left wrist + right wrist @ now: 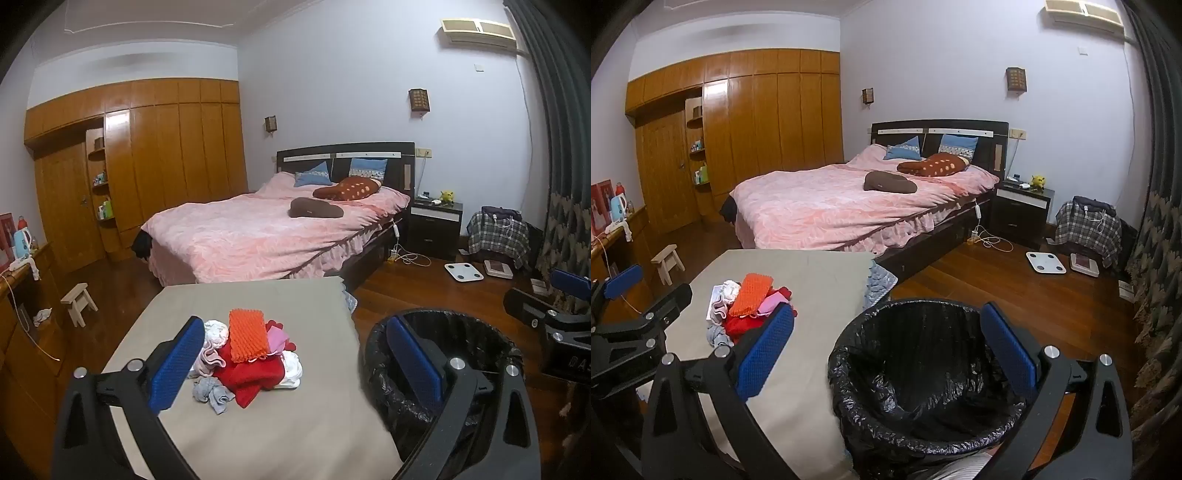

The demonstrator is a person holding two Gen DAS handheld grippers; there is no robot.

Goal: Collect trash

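A pile of trash lies on a beige-covered table: an orange bumpy pad on top, red cloth, white and pink pieces, a grey rag. The pile also shows in the right wrist view. A bin lined with a black bag stands right of the table; it looks empty. My left gripper is open and empty, held above the table's right part. My right gripper is open and empty, over the bin.
A bed with a pink cover stands behind the table. A wooden wardrobe fills the left wall. A small stool, a nightstand, a white scale and a covered chair stand on the wood floor.
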